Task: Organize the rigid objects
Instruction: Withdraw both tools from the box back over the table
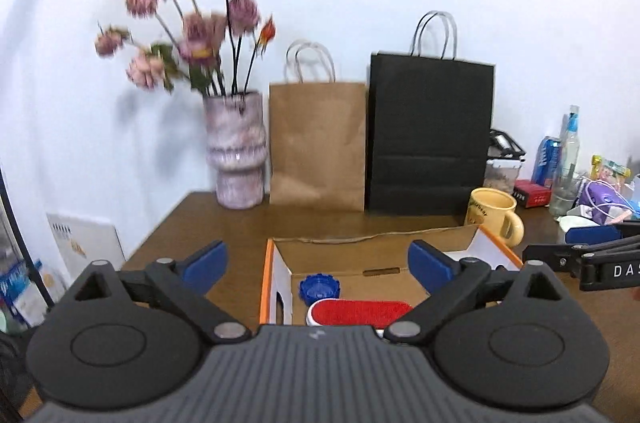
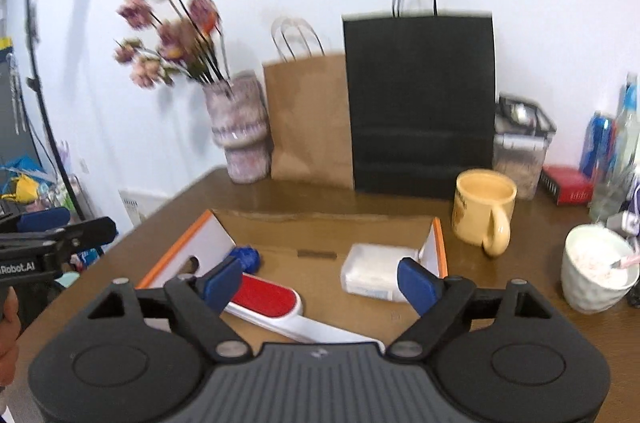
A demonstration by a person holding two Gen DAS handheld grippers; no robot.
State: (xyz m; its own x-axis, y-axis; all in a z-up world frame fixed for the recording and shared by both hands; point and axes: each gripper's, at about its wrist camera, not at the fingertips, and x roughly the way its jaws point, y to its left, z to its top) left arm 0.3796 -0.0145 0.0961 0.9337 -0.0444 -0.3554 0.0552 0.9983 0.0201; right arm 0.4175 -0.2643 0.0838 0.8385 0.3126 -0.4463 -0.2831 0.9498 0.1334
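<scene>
Sitting in the cardboard box point(image 2: 320, 223) so they stay together are the red brush point(image 2: 266, 297), blue cap point(image 2: 246, 259) and white case point(image 2: 374, 273). Both tools, left tool point(image 1: 318, 269) and right tool point(image 2: 320, 283), hang wide and hold nothing.

Red lint brush point(image 2: 264, 297), yellow mug point(image 2: 482, 213)

"robot.ai" on left tongs point(image 2: 56, 247)

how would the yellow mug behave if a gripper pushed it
The yellow mug looks squat and wide-based, so it would probably slide on the table rather than tip. It looks ceramic: likely stiff, fairly heavy, and chippable. A push on its handle may spin it.
</scene>
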